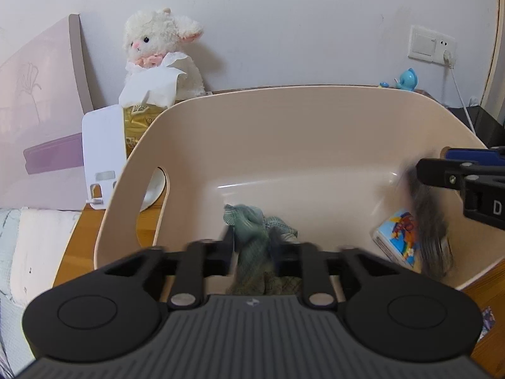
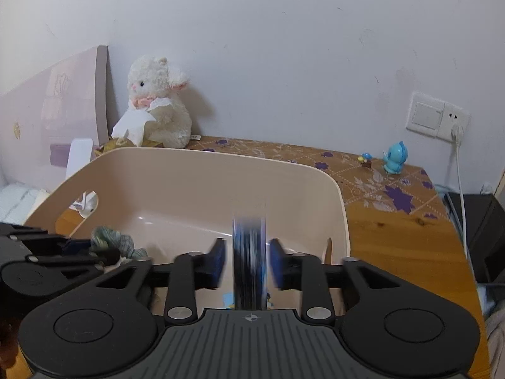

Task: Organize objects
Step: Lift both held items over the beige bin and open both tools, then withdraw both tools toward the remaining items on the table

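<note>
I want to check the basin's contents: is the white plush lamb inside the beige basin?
No. The white plush lamb sits on the table against the wall, behind the beige basin, outside its rim.

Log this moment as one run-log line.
left gripper: shut on green cloth, over tub | right gripper: open, blurred dark item dropping between fingers | already in tub: small carton

White wall (image 2: pixel 268 63) behind wooden table (image 2: pixel 401 237). Floral cloth (image 2: pixel 315 158) on table's far half, against wall. Switch and socket plate (image 2: pixel 437 117) on wall above table's right end. Pink headboard (image 2: pixel 47 110) left of table.
</note>
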Available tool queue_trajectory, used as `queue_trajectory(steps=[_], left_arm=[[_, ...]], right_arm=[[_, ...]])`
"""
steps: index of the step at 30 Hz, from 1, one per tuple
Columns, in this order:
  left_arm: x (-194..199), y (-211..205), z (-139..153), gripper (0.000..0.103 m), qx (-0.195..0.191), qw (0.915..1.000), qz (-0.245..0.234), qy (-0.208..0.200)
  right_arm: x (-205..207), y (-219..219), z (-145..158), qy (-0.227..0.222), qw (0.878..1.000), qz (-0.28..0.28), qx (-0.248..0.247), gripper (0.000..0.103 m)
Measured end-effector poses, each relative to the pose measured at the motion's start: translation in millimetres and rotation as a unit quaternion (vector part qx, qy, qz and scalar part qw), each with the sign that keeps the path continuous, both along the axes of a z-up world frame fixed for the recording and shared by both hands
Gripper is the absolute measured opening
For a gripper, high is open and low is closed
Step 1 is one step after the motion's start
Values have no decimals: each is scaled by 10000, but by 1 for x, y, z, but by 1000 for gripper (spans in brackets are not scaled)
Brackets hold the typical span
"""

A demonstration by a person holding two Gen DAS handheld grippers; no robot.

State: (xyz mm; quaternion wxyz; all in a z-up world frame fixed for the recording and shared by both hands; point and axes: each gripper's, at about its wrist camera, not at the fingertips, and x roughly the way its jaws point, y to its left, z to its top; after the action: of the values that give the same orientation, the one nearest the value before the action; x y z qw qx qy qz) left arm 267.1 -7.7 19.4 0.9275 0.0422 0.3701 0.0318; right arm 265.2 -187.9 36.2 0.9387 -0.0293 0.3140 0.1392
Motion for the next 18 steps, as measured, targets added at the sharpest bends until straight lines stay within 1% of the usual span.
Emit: queue_trajectory(steps=[1, 2, 4, 5, 6, 7, 8, 11, 14, 16, 18], left_arm=[[-3, 1, 3, 54, -12, 10000, 28, -56], [-7, 2, 6, 60, -5, 9999, 38, -132], [-16, 0, 14, 74, 53, 9996, 15, -290], [-20, 0, 18, 76, 74, 9994, 39, -347], [-24, -1, 22, 78, 85, 9991, 54, -407], [-28, -1, 27, 78, 91, 9990, 49, -446], [-31, -2, 31, 78, 89, 9989, 32, -460], [-43, -4, 41, 80, 117, 9986, 6, -517], [-56, -4, 51, 84, 147, 9979, 50, -621], [-67, 0, 56, 91, 77, 9977, 70, -675], [-77, 3, 59, 92, 29, 9975, 66, -709]], right_arm=[[-3, -2, 2, -35, 10000, -36, 40, 60], [-7, -5, 5, -105, 9999, -72, 68, 68], [-16, -8, 13, -247, 9996, -77, 85, 73], [-21, -11, 18, -310, 9994, -71, 99, 79], [-26, -13, 22, -367, 9992, -66, 121, 83], [-31, -15, 27, -427, 9989, -61, 169, 95], [-35, -18, 31, -472, 9986, -45, 243, 103], [-49, -26, 41, -493, 9980, -13, 404, 103], [-63, -30, 47, -541, 9980, -3, 328, 103], [-74, -34, 48, -590, 9980, -4, 236, 103], [-84, -38, 47, -583, 9980, -7, 225, 103]])
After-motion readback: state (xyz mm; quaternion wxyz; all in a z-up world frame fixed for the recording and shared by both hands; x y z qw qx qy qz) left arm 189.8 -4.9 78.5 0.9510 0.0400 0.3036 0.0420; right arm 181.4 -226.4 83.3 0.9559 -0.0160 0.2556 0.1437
